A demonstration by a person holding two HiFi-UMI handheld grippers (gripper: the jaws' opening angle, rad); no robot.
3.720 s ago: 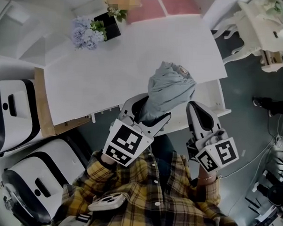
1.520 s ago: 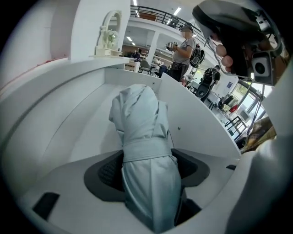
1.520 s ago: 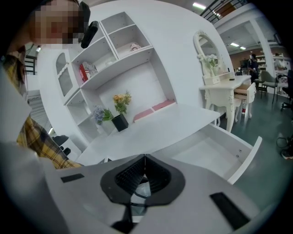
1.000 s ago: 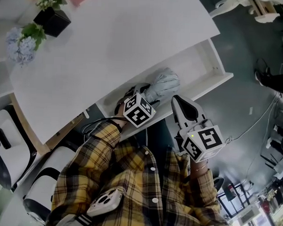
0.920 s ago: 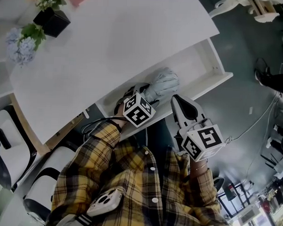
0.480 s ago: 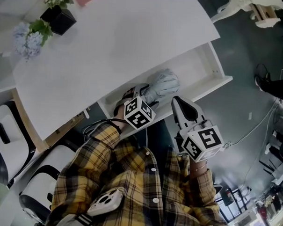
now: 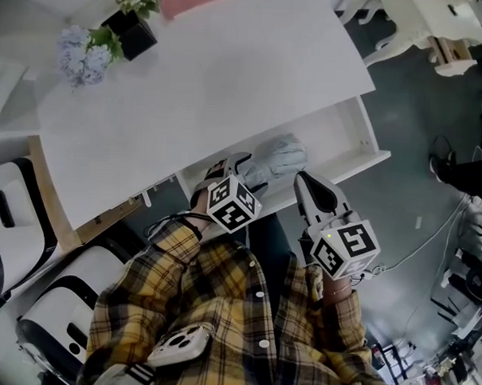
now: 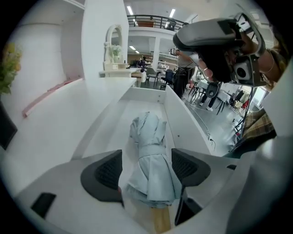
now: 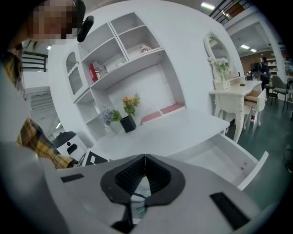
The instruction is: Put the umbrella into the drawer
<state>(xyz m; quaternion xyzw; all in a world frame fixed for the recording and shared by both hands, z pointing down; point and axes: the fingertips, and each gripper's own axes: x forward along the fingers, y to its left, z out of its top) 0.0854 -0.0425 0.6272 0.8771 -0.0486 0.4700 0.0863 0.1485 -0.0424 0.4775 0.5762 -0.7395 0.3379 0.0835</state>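
Since 3.7 s back we've lowered the umbrella (image 7: 281, 160) from above the white surface (image 7: 214, 83) into the open drawer (image 7: 351, 145). It lies there now: pale grey folded fabric, strap-wrapped, tan handle stub nearest us. Left tool (image 8: 146, 171) has its jaws apart, ribbed black pads flanking the fabric; only its own view shows the gap. Right tool (image 9: 144, 167) has its jaws pressed together on nothing, just right of the umbrella. Flowers (image 7: 83, 53) sit further right in the head view.
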